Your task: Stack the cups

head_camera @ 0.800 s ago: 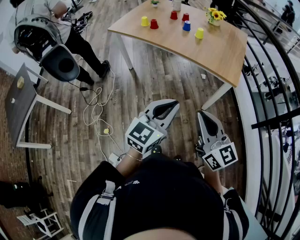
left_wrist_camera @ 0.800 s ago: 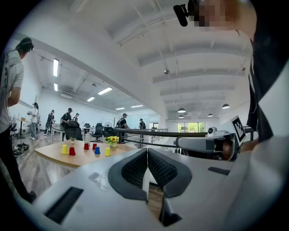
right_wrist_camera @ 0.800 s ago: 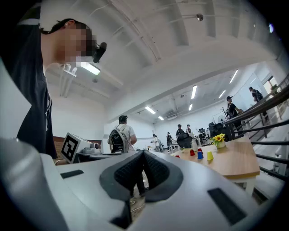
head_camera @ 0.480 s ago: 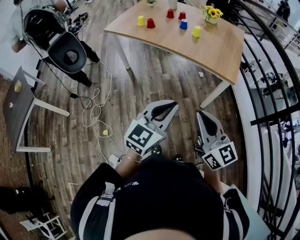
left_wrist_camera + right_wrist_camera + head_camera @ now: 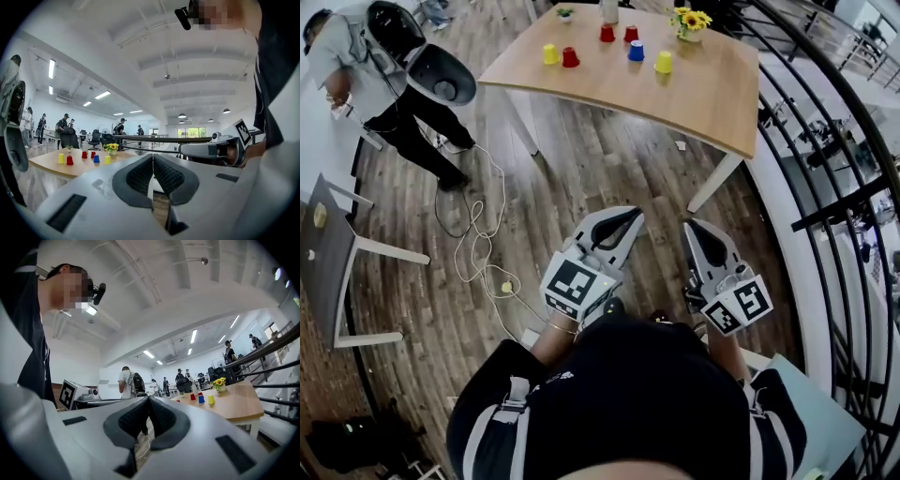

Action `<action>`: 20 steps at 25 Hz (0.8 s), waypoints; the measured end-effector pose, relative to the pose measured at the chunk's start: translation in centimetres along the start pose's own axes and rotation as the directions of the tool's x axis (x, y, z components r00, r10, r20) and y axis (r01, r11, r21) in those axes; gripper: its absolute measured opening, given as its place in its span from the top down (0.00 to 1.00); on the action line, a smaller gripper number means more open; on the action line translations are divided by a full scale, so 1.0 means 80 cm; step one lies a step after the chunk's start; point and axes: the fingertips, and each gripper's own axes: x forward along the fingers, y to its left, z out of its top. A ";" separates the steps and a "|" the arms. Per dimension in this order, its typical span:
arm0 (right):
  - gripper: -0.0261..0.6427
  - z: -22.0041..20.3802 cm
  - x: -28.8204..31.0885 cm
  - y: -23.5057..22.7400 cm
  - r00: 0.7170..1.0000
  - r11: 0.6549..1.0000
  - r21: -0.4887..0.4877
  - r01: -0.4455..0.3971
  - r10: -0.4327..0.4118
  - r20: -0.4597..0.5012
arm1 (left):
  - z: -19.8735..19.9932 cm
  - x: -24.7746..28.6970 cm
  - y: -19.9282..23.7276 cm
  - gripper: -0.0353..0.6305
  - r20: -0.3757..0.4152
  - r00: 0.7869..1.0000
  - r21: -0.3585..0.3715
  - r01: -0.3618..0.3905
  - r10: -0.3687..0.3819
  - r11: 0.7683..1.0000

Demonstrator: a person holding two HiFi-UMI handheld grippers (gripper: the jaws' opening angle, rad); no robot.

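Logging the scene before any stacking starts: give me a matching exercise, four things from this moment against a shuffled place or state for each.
Things:
1 blue cup
2 sunflowers
3 left tongs
4 grey side table

Place or state:
A shut, nothing between them
B on the floor, at the head view's left edge
C in a vase at the wooden table's far edge
D on the wooden table, just left of a yellow cup

Pairs: 1-D, 2-C, 3-A, 4-B
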 end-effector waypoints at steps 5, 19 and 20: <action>0.96 -0.007 0.016 0.000 0.997 0.997 -0.042 0.058 -0.060 -0.043 | -0.002 -0.003 0.021 0.93 0.005 1.000 -0.002 0.022 -0.022 1.000; 0.96 -0.030 0.067 -0.005 0.996 0.999 0.000 0.042 -0.042 -0.077 | -0.026 -0.021 0.082 0.93 -0.035 0.998 -0.031 -0.049 0.048 0.998; 0.96 -0.031 0.076 -0.008 0.996 0.999 0.005 0.032 -0.031 -0.079 | -0.027 -0.020 0.091 0.93 -0.040 0.997 -0.031 -0.063 0.062 0.997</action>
